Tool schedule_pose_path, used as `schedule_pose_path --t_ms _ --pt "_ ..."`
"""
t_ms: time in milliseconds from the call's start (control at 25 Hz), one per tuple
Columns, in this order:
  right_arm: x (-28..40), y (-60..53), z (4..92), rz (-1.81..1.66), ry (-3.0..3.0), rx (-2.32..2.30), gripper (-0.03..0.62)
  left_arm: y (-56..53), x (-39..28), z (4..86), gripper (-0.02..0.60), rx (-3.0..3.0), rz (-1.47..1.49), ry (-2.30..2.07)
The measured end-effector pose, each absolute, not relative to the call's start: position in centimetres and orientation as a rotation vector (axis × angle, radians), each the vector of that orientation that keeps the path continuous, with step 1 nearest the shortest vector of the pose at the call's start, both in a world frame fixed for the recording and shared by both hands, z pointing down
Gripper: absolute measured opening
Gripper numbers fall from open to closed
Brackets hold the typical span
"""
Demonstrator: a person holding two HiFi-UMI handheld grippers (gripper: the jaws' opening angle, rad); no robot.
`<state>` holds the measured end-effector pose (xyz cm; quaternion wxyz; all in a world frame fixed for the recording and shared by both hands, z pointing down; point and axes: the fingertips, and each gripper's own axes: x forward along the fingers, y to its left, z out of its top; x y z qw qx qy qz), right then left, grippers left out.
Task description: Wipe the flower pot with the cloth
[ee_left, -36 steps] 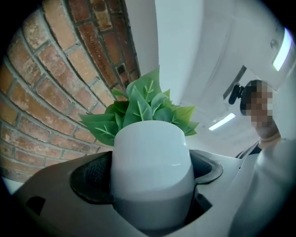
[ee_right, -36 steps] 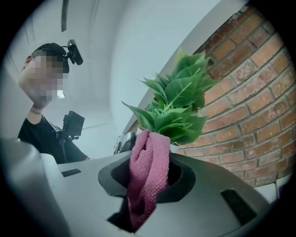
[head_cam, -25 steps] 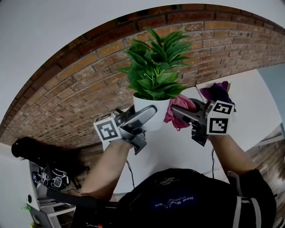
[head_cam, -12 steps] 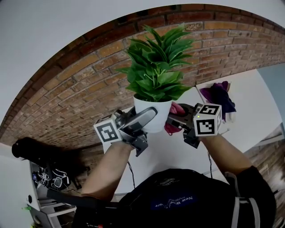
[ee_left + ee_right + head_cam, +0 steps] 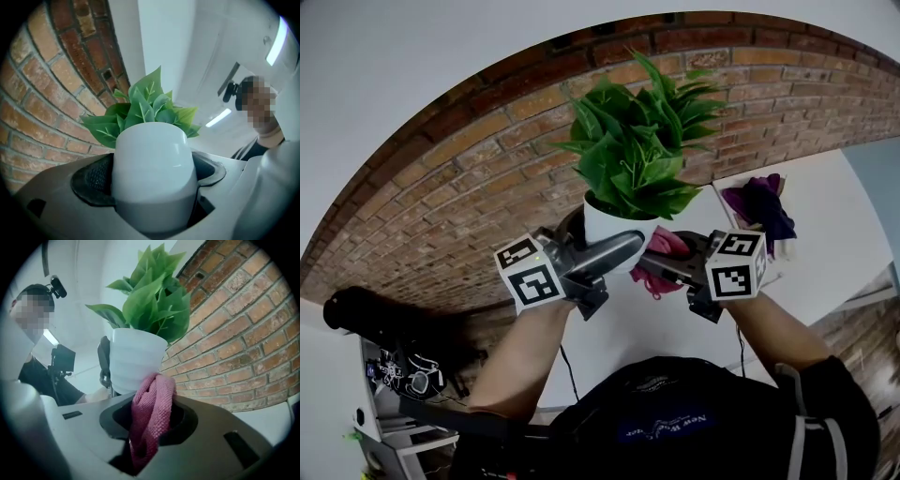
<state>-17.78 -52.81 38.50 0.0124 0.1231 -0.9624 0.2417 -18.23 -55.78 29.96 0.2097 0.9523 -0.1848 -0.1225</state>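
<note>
A white flower pot (image 5: 609,228) with a green leafy plant (image 5: 642,150) is held up off the white table (image 5: 675,319), tilted. My left gripper (image 5: 614,251) is shut on the pot; its black pads press both sides of the pot (image 5: 153,173). My right gripper (image 5: 652,264) is shut on a pink cloth (image 5: 661,253), bunched between its jaws. In the right gripper view the pink cloth (image 5: 151,418) pokes up against the lower side of the pot (image 5: 133,359).
A brick wall (image 5: 487,178) runs behind the table. A purple cloth (image 5: 757,204) lies on a white box at the right. A shelf with dark gear (image 5: 403,375) stands at the lower left.
The pot has tilted to the right in my left gripper. My right gripper has moved left with the pink cloth, under and against the pot.
</note>
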Motion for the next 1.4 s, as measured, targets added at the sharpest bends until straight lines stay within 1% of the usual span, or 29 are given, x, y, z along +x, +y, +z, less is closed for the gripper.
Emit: schedule_pose_path --t_ms 240,400,480,720,1000,1160,1400 --pt "-17.3 -51.4 38.9 0.577 -2.939 0.359 0.083 -56.0 -17.9 31.9 0.511 2.861 0.025 -0.658" --pt "-17.1 -50.5 38.3 0.426 -2.912 0.333 0.084 -56.8 -18.4 34.4 0.511 2.959 0.351 -0.777" --pt "-17.2 -50.2 38.2 0.347 -2.878 0.327 0.084 -56.9 -18.6 35.2 0.512 2.98 0.456 -0.786" --pt "-16.1 -50.0 39.2 0.172 -2.761 0.336 0.084 -56.5 -18.7 36.6 0.511 3.016 0.625 -0.754" --pt "-15.2 -50.3 35.7 0.046 -2.799 0.357 0.084 -57.1 -19.9 39.0 0.511 2.963 0.767 -0.795" --pt "-16.9 -49.9 34.2 -0.12 -2.737 0.354 0.084 -57.0 -19.6 40.4 0.511 2.94 0.834 -0.767" --pt "-19.8 -50.8 33.9 -0.349 -2.609 0.393 0.084 -56.6 -19.1 42.4 0.511 2.939 1.013 -0.741"
